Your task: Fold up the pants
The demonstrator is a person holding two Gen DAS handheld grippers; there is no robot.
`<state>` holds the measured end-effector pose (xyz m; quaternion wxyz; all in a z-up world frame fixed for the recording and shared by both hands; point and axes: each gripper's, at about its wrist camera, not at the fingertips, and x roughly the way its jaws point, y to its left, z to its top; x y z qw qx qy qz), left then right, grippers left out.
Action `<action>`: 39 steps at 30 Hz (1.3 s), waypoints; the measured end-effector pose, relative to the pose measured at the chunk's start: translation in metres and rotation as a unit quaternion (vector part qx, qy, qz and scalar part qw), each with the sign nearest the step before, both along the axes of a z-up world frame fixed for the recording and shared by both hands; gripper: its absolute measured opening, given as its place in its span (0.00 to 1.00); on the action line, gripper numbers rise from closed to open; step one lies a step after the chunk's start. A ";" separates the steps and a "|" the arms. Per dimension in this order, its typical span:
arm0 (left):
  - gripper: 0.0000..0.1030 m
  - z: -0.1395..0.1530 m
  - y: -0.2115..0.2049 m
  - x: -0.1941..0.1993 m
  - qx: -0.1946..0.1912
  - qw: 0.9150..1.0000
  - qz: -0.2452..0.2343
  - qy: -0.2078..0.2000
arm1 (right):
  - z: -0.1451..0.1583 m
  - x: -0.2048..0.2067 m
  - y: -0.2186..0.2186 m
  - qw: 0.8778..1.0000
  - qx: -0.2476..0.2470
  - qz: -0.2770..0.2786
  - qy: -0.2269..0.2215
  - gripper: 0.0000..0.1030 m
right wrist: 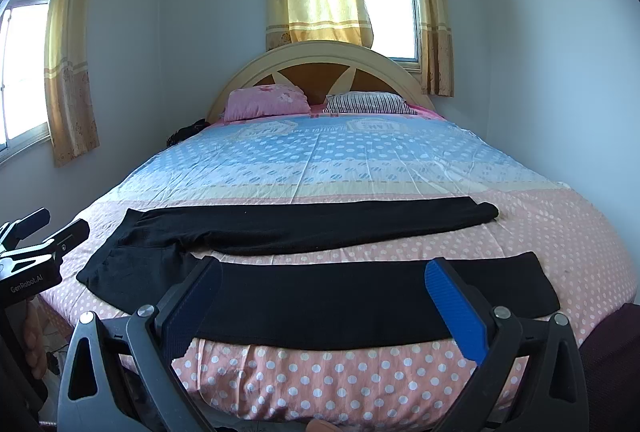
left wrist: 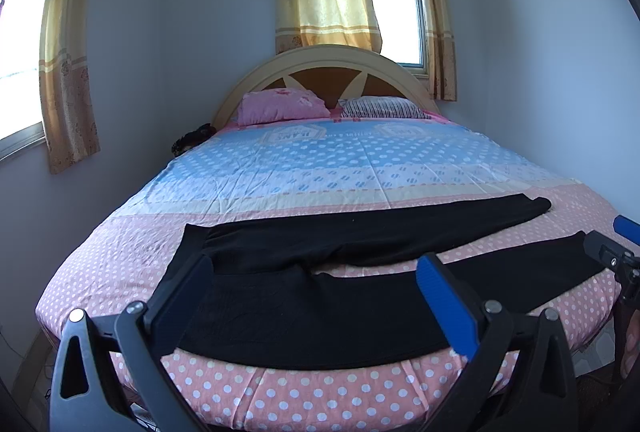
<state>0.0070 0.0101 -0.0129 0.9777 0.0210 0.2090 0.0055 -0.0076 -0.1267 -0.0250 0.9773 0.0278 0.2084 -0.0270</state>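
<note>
Here we are at the foot of the bed (left wrist: pixel 280 392), and the black pants (left wrist: pixel 320 296) lie spread flat across it, waistband toward the left edge, both legs running out toward the right edge — the near leg along the foot edge, the far leg angled a little away, with a strip of pink dotted sheet showing between them. The left claw (left wrist: pixel 316 296) hovers over the waist and hip area with its jaws spread wide, nothing between them; the right claw (right wrist: pixel 324 296) hangs over the near leg, equally wide open and empty. Neither one looks to be touching the cloth yet. My read is that the fold has not started, and the first move is likely laying one leg over the other. What could go wrong? The fabric is dark and limp, so a pinch may catch only the top layer and leave the underside behind, dragging a wrinkle into the fold. The near leg also sits right at the foot edge — a careless tug toward the person could slide it off the mattress. And if the two claws lift unevenly, the legs will land crooked. Pillows (right wrist: pixel 266 102) at the headboard stay well clear.
</note>
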 end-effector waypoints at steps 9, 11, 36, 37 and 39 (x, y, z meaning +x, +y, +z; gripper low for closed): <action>1.00 0.000 0.000 0.001 0.000 1.000 0.000 0.002 | -0.001 0.000 -0.001 1.000 0.000 0.001 0.001 0.99; 1.00 0.000 0.000 0.001 -0.001 1.000 -0.001 0.002 | -0.001 -0.001 -0.001 1.000 -0.001 0.001 0.002 0.99; 1.00 -0.009 0.003 0.005 0.000 1.000 0.000 0.013 | -0.012 0.009 -0.002 1.000 -0.005 0.004 0.017 0.99; 1.00 -0.010 0.002 0.007 -0.001 1.000 0.000 0.014 | -0.013 0.010 -0.002 1.000 -0.006 0.010 0.019 0.99; 1.00 -0.015 0.003 0.013 0.001 1.000 0.002 0.019 | -0.017 0.013 -0.002 1.000 -0.008 0.022 0.020 0.99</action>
